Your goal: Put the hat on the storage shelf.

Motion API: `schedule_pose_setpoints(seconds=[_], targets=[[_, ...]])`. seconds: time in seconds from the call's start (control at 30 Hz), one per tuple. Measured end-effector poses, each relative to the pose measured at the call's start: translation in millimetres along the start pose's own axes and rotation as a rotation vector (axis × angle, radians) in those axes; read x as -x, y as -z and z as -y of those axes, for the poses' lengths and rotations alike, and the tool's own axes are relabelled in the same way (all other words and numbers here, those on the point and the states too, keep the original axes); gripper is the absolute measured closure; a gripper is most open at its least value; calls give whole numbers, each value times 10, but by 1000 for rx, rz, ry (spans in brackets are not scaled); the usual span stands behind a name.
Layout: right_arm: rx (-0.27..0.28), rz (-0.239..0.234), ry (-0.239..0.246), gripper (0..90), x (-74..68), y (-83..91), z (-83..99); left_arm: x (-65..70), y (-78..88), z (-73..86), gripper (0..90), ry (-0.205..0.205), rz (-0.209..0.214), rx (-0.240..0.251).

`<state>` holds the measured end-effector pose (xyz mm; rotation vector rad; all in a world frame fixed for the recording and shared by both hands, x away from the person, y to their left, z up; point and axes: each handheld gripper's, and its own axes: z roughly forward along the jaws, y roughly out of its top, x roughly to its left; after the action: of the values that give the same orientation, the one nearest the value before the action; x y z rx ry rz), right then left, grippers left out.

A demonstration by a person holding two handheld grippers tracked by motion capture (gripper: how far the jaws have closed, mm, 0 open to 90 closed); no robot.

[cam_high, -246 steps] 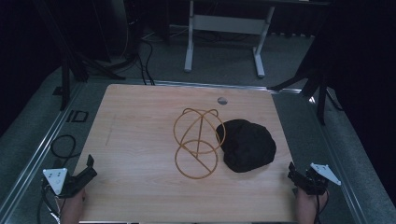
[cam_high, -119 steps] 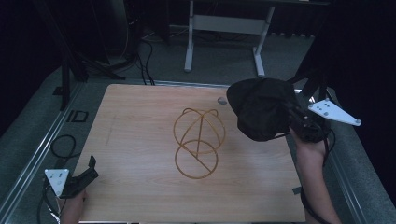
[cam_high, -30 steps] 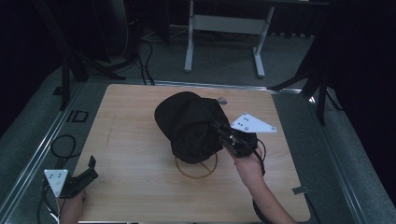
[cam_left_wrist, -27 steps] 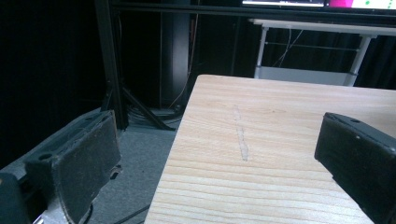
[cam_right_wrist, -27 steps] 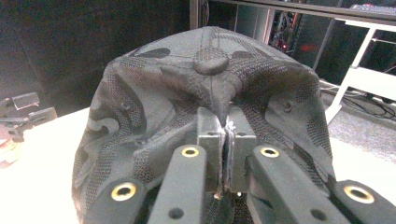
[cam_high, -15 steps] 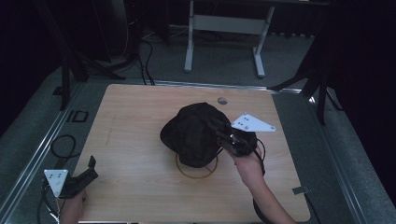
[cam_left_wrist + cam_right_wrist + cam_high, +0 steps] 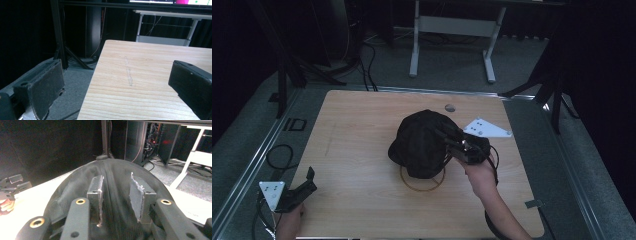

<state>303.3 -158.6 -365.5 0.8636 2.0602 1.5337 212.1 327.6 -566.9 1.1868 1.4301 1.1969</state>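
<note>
Dark floor and black stands ring a pale wooden table (image 7: 357,125), with a white desk frame (image 7: 452,27) beyond it at twelve o'clock. Near the table's middle a black cap (image 7: 422,142) sits draped over a wire stand (image 7: 422,184), whose brass-coloured base ring peeks out under the cap at six o'clock. A small grey knob (image 7: 450,107) lies on the wood at one o'clock from the cap, apart from it.

At three o'clock of the cap is the right gripper (image 7: 447,139), held in a hand (image 7: 479,175) that comes in from five o'clock, its grey plate pointing toward two o'clock. In the right gripper view the right gripper (image 7: 116,197) has its jaws parted, having just been opening, with a clear gap between the pads (image 7: 96,195). Cap cloth (image 7: 112,177) lies between and behind them; the pads do not press on it, though the tips are against or just above the crown.

Well apart, at the table's eight o'clock corner, the left gripper (image 7: 304,180) rests low by the edge. In its own view the left gripper (image 7: 117,82) has jaws standing wide, with bare wood (image 7: 140,75) between them.
</note>
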Motion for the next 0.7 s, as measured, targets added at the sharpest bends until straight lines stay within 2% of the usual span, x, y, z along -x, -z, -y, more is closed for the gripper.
schedule_pose_setpoints(seconds=[0.37, 0.43, 0.7], targets=[[17, 18, -4, 569, 74, 92, -51, 1, -2, 0, 5, 0, -2, 0], [15, 19, -6, 510, 109, 121, -61, 2, -2, 0, 5, 0, -2, 0], [-2, 42, 8, 376, 222, 201, -35, 0, -1, 0, 5, 2, -1, 0]])
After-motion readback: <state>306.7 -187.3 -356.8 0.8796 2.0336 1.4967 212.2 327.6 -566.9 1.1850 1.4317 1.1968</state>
